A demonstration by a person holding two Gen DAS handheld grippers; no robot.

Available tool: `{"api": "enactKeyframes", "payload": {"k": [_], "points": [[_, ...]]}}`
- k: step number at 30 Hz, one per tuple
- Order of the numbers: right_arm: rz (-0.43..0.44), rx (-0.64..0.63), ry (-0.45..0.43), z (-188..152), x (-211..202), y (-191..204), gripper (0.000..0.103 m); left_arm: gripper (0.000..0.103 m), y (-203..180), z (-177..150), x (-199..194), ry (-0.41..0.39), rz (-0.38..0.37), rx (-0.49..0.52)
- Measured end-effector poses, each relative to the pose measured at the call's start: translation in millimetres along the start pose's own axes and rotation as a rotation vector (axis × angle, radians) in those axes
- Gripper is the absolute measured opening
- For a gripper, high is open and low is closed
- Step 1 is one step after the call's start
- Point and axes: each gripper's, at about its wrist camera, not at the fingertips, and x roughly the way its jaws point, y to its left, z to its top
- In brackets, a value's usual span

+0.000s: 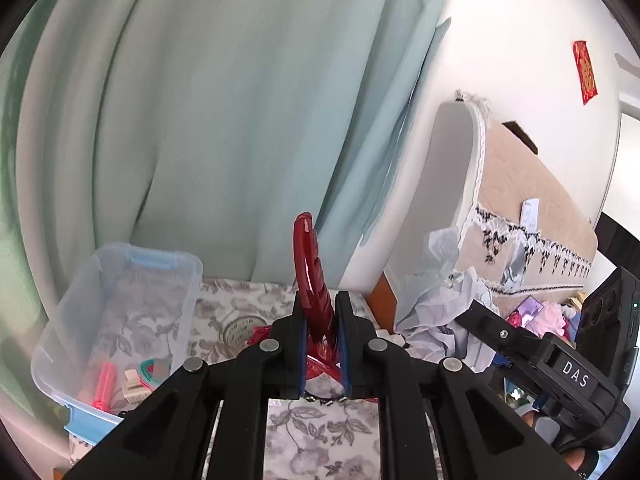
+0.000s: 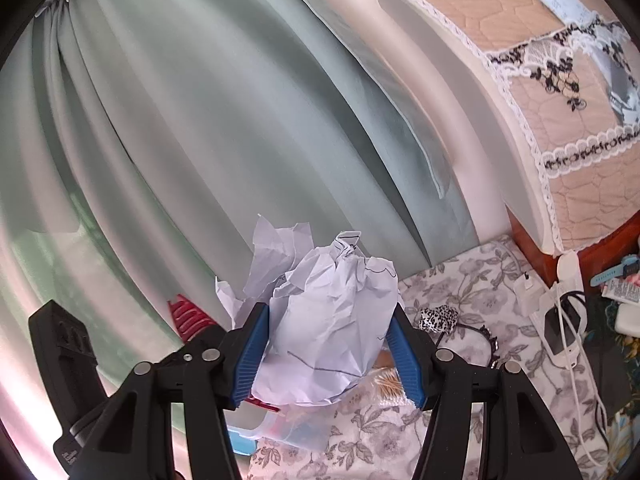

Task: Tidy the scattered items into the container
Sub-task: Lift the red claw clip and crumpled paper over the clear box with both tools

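Note:
My left gripper (image 1: 322, 300) is shut on a dark red hair claw clip (image 1: 312, 276) and holds it upright above the floral table, right of the clear plastic bin (image 1: 120, 280). The bin holds a pink item (image 1: 102, 384) and small bits. My right gripper (image 2: 328, 320) is shut on a crumpled ball of white paper (image 2: 332, 320), held above the table. The paper also shows in the left wrist view (image 1: 436, 300), and the red clip shows in the right wrist view (image 2: 188, 316). A tape roll (image 1: 242, 330) lies on the table.
A floral cloth (image 2: 460, 280) covers the table. A leopard-print headband (image 2: 438, 316), a charger and white cables (image 2: 560, 320) lie at the right. Green curtains (image 1: 200, 120) hang behind. A quilted cover (image 1: 532, 200) stands at the right.

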Motion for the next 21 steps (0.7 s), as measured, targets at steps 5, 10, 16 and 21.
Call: {"api": "enactKeyframes", "payload": {"k": [5, 10, 16, 21], "points": [[0.020, -0.018, -0.020, 2, -6, 15, 0.062, 0.013, 14, 12, -19, -0.051, 0.021, -0.019], [0.037, -0.046, -0.027, 2, -8, 32, 0.062, 0.013, 34, 17, -40, -0.106, 0.048, -0.048], [0.042, -0.093, -0.008, -2, 3, 49, 0.062, 0.013, 64, 15, -55, -0.139, 0.078, -0.103], [0.043, -0.129, 0.026, -10, 12, 68, 0.062, 0.013, 95, 8, -56, -0.142, 0.099, -0.162]]}}
